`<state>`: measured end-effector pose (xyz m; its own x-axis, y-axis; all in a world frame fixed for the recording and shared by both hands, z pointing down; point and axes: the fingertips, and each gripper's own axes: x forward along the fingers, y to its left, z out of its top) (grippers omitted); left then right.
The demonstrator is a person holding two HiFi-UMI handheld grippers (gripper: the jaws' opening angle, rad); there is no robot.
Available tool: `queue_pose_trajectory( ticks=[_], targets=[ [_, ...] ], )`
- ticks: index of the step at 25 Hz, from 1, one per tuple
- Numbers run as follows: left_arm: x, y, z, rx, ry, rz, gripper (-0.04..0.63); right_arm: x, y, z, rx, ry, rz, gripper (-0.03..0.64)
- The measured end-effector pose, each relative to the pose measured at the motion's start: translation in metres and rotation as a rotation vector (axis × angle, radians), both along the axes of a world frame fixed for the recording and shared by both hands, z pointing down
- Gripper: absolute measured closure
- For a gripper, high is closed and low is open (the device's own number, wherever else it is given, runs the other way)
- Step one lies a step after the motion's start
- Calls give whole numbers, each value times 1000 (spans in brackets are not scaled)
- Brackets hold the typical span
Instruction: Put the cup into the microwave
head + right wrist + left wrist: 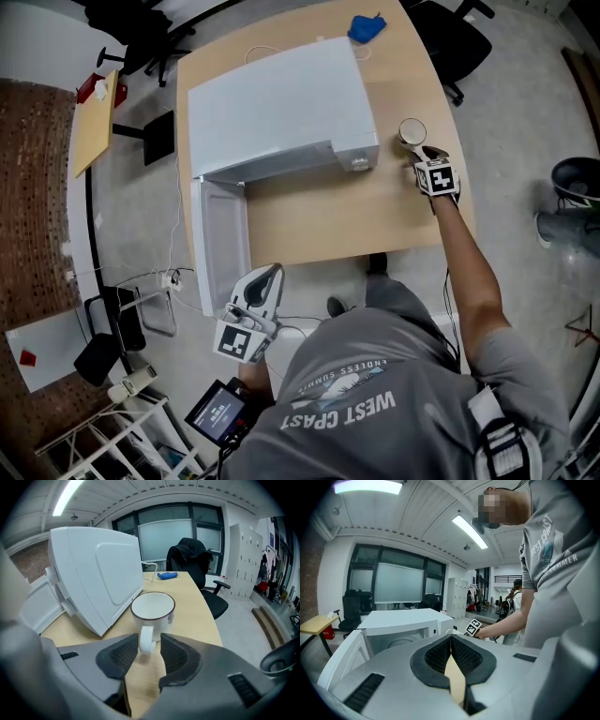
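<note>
There are two grippers, one microwave, one cup and one small blue object, all on or near a single wooden bench [375,220].

The left gripper [270,275] hangs off the bench's near edge, by the microwave door [221,246], which stands swung open toward the person. In the left gripper view its fingers [461,656] are together at the tips, with nothing between them. The microwave [277,103] is a white box on the left part of the bench. To its right, near the bench's right edge, stands the cup [412,130], upright and apart from the microwave's side. The right gripper [421,152] is just beside the cup. In the right gripper view its fingers [176,656] stand apart on either side of the cup's handle [146,639], with a little space on each side, so they are not clamped on it. The blue object [367,27] lies at the far edge of the bench.

The cup [153,607] is white with a dark rim, and its bare white inside faces up. The open microwave cavity [396,641] shows a pale round turntable.

From the head view the cavity is hidden under the microwave's top, and the cup's handle is hidden behind the right gripper. In the left gripper view the lower cavity is cut off by the gripper's body. What the blue object is cannot be made out.
</note>
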<state>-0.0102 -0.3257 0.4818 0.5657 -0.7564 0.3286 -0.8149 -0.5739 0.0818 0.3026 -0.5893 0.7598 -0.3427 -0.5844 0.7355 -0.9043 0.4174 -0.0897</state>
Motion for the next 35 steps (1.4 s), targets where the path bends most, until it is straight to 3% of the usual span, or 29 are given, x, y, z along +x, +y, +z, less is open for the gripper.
queue_pose_trajectory(
  ticks=[3,6,13,24,35],
  targets=[
    [4,-1,4,-9,-2,-4,574,1,-7,9,-8,48,18,478],
    [5,-1,6,-12,0,-8,575,3,-12,8,18,69,41,543],
    [-8,10,8,-8,11,-18,574,0,4,-19,112,-9,68,548],
    [-29,42,-9,61,47,22,575,-22,73,-134,270,-57,38,548],
    [-67,108,-31,149,90,47,575,-90,173,-258,369,-101,-97,548]
  ],
)
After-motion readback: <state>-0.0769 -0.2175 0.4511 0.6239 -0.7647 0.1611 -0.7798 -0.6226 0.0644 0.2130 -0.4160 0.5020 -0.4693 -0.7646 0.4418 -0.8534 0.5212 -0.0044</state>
